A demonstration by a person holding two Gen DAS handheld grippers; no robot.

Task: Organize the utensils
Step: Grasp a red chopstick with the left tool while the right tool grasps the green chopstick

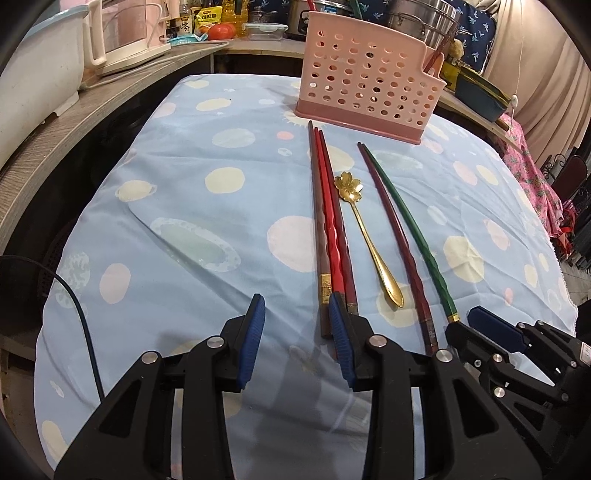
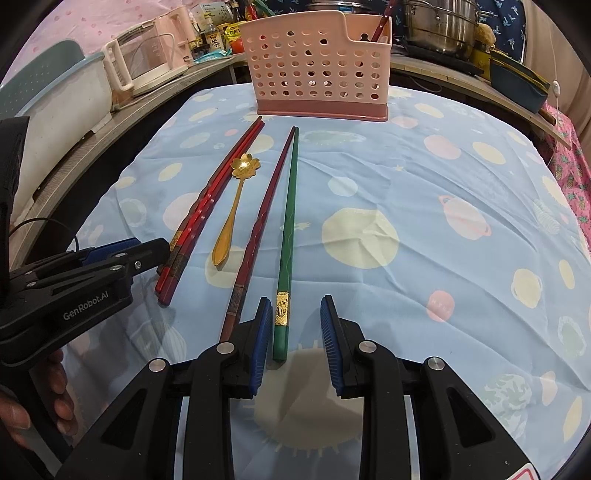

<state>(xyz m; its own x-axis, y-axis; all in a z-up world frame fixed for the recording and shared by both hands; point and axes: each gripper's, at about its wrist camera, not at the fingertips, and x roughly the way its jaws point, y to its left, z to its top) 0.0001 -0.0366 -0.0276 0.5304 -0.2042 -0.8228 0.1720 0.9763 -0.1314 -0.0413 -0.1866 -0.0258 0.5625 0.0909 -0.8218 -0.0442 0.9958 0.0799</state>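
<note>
Utensils: five chopsticks and a gold spoon point(image 1: 364, 229) lie flat on the worktop's point(image 2: 424, 206) blue spotted cloth, tips toward the pink holder point(image 1: 369, 74) at the far end.
Red group: three chopsticks point(image 1: 328, 236) bunched side by side and touching, left of the spoon.
Right pair: maroon chopstick point(image 2: 258, 229) and green chopstick point(image 2: 288, 240), tips nearly meeting, butts spread apart.
Left gripper point(image 1: 297, 343): fingers partly open, empty; right finger point(image 1: 340, 343) overlaps the red group's butt ends, contact uncertain.
Right gripper point(image 2: 295, 343): fingers partly open, gripping nothing; the green chopstick's butt lies in the gap, just beside the left finger point(image 2: 260, 347).
Handling: chopsticks look light, stiff, thin and glossy, so likely to slip or roll; they lie low on soft cloth, which may bunch under the fingers. Best grip probably the thicker butt end near the gold band, squeezed across the width.
Spoon: light, rigid metal, slender neck; likely easiest at the wider handle end.
Hidden: holder's inner compartments cannot be made out; one reddish utensil point(image 2: 380, 26) stands in its right end. Chopstick butts are partly covered by the fingers. A hand point(image 2: 37, 398) shows at the lower left of the right view.
</note>
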